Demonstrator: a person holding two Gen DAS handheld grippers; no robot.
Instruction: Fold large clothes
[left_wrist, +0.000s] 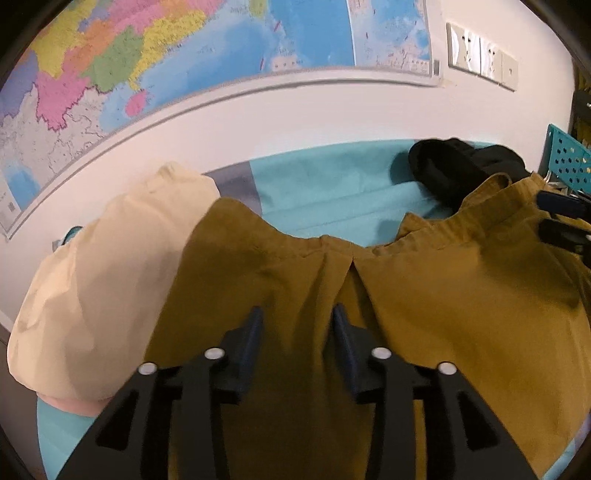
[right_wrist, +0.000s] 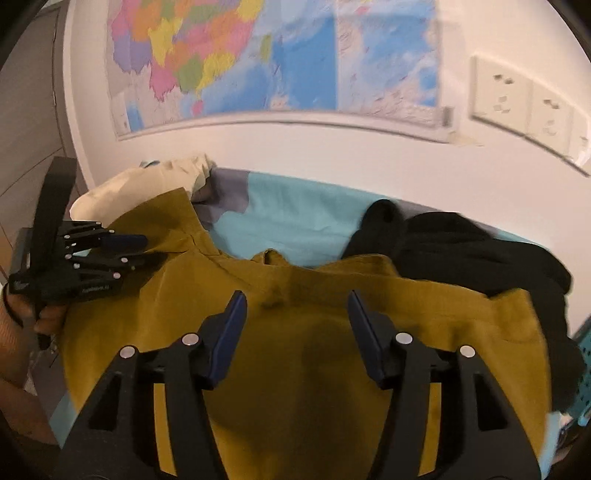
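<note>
A mustard-brown garment (left_wrist: 424, 295) (right_wrist: 295, 350) lies spread on the teal sheet (left_wrist: 332, 184) (right_wrist: 295, 210), its collar edge towards the wall. My left gripper (left_wrist: 297, 314) hovers over its left part, open, with only flat cloth showing in the gap between the blue pads. My right gripper (right_wrist: 296, 295) stands open wider over the garment's middle, nothing pinched. In the right wrist view the left gripper (right_wrist: 149, 249) shows at the garment's left edge, held by a hand. In the left wrist view the right gripper (left_wrist: 541, 213) shows at the far right.
A cream garment (left_wrist: 103, 277) (right_wrist: 147, 184) is heaped at the left and a black garment (left_wrist: 461, 170) (right_wrist: 461, 243) at the back right, both touching the mustard one. A teal perforated basket (left_wrist: 569, 158) stands at the right. Behind is a white wall with a map (left_wrist: 184, 55) and sockets (right_wrist: 517, 99).
</note>
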